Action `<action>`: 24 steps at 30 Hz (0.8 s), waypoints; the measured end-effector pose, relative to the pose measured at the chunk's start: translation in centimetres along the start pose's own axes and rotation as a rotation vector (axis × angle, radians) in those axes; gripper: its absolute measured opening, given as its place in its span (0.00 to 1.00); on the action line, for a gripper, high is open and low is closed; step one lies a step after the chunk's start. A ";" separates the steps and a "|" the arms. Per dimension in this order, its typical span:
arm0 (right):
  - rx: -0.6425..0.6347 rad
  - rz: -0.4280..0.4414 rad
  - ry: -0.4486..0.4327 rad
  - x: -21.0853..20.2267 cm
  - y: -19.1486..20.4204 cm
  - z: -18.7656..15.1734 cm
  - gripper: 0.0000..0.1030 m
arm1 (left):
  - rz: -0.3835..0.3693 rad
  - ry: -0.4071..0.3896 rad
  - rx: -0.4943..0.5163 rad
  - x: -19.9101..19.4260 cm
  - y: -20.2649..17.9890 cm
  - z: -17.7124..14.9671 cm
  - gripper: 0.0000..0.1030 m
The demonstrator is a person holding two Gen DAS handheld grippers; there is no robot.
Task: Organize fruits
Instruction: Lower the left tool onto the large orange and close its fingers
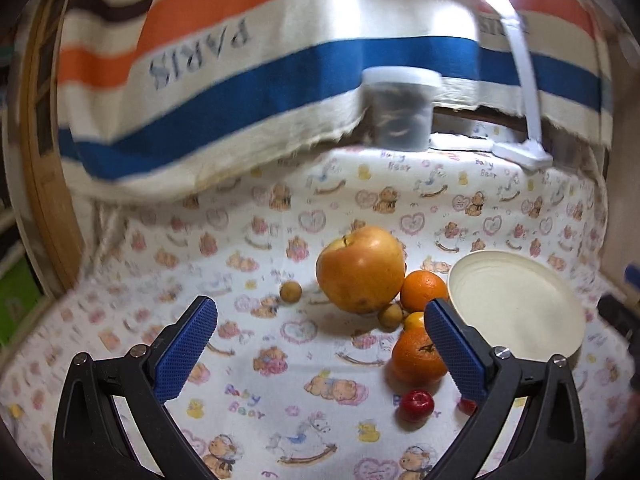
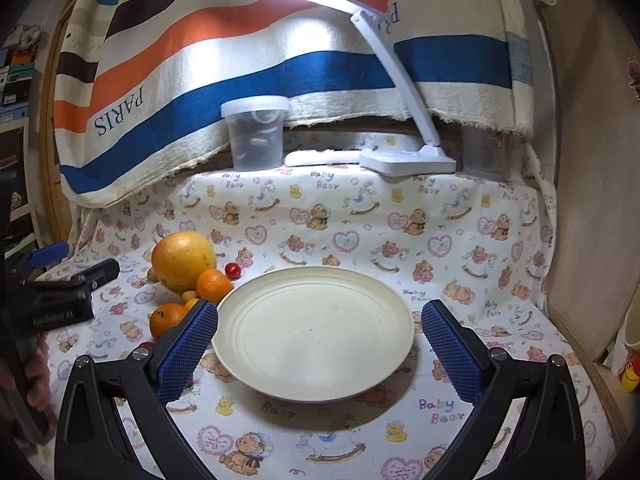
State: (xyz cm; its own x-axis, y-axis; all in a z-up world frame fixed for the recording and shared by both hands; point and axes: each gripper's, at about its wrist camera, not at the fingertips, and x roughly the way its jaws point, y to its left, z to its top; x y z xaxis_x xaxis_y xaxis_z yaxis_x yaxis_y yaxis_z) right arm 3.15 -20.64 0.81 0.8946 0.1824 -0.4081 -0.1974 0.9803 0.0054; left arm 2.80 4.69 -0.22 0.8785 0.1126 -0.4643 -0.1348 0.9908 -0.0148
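A large yellow-orange apple (image 1: 360, 270) lies on the bear-print cloth with two oranges (image 1: 424, 290) (image 1: 416, 356), two small brown longans (image 1: 290, 292), a small yellow fruit (image 1: 414, 320) and a small red fruit (image 1: 416, 405) around it. An empty cream plate (image 1: 516, 304) sits to their right. My left gripper (image 1: 320, 344) is open and empty, just short of the fruit. My right gripper (image 2: 318, 344) is open and empty over the plate (image 2: 316, 332). The right wrist view also shows the apple (image 2: 184, 258), both oranges (image 2: 214, 285) (image 2: 168, 319), a cherry tomato (image 2: 232, 269) and the left gripper (image 2: 74, 276) at the left.
A striped "PARIS" cloth (image 2: 200, 80) hangs behind. A lidded plastic jar (image 2: 256, 136), a white desk lamp (image 2: 408, 160) and a second container (image 2: 484, 152) stand along the back. A wooden frame (image 2: 52, 184) borders the left side.
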 end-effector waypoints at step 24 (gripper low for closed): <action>-0.019 -0.019 0.031 0.6 0.4 -0.1 1.00 | -0.292 0.191 0.060 2.0 -2.6 -0.7 0.93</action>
State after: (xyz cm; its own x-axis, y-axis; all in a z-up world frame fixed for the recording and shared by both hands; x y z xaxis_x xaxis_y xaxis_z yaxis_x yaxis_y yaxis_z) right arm 3.56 -20.14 0.50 0.8851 0.1614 -0.4364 -0.1885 0.9819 -0.0192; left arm 4.61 2.30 -1.75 0.7739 -0.1869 -0.6052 0.1419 0.9824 -0.1218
